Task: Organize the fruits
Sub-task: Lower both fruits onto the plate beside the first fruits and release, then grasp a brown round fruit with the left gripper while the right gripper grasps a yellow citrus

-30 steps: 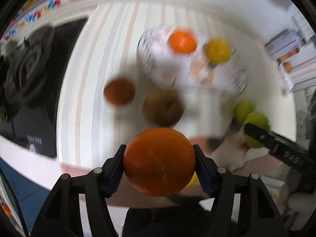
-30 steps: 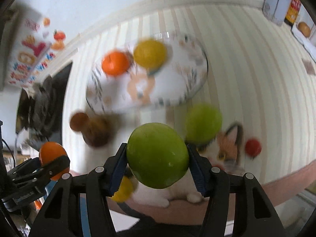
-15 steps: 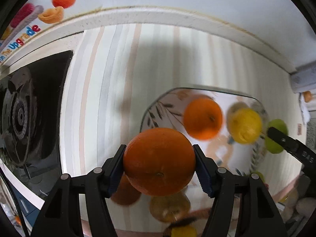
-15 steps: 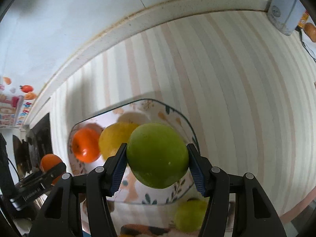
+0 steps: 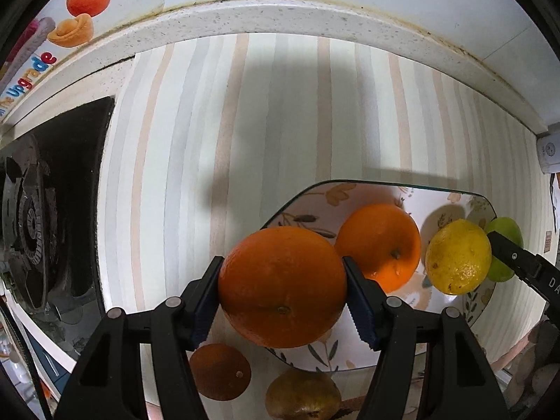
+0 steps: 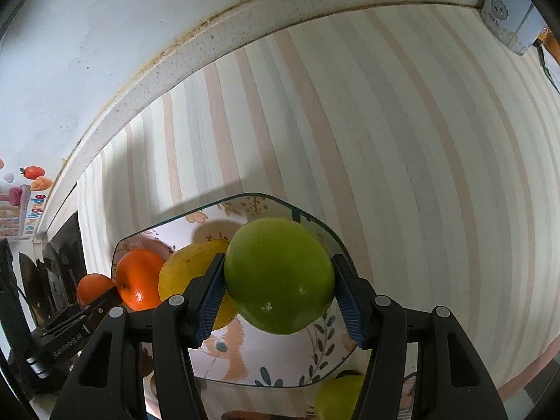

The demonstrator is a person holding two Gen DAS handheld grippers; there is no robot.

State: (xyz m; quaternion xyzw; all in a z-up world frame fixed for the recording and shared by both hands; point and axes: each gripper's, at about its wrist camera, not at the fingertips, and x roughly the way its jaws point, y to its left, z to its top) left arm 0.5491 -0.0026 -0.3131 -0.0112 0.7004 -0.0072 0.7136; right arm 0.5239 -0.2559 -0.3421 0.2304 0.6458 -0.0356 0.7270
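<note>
A second ago both views were blurry and the plate (image 5: 484, 309) sat far off, with loose fruit on the near side of it. Now both hands have come forward and lower, and the plate is right under the tongs.

The left tongs (image 5: 282, 288) squeeze a big orange (image 5: 281, 285) between both blue pads. It hangs over the left edge of the plate. The right tongs (image 6: 280, 283) squeeze a green apple (image 6: 279, 274) the same way, over the right part of the plate.

On the plate lie another orange (image 5: 379, 245) and a lemon (image 5: 456, 257), close side by side. There is bare plate near the front edge and under the green apple.

A brown round fruit (image 5: 220, 371) and a brown pear (image 5: 302, 395) lie on the striped worktop (image 5: 245, 140), just off the plate's near edge. A second green apple (image 6: 339, 397) lies there too.

Behind the plate the worktop is wide and bare up to the white wall ledge (image 5: 280, 14). The black stove (image 5: 45, 210) stands off to the left.
</note>
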